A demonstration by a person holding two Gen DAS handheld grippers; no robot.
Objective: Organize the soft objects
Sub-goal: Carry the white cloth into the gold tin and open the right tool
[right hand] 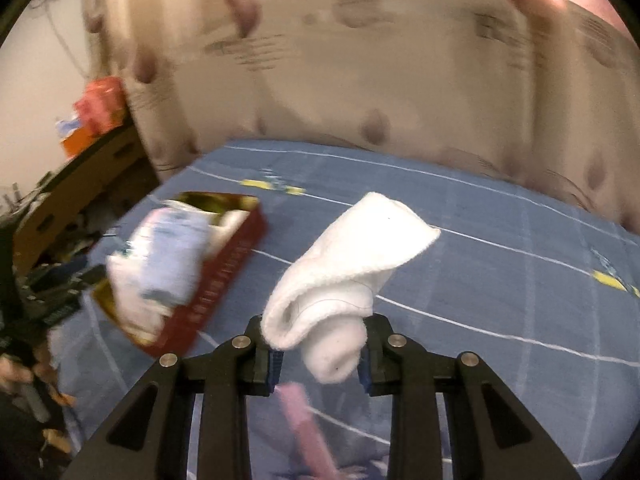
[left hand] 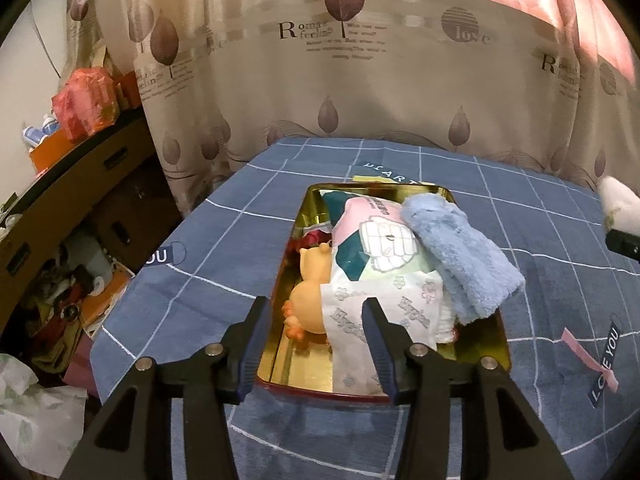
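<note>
The left gripper point(left hand: 316, 346) points downward with its fingers point(left hand: 256, 344) spread apart, nothing between them; the right gripper point(right hand: 320, 354) is clamped on a white sock point(right hand: 344, 276).

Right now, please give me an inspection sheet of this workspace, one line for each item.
Surface: blue checked bedsheet, wrinkled.
Job's things: blue towel, tissue packs and orange toy in the tin box; white towel held outside it.
Clutter: pink strip on the sheet.
Grippers: left gripper open at the box's near end; right gripper shut on the white towel.
Cables: nothing seen.
Surroundings: leaf-print curtain; cardboard boxes, left.
</note>
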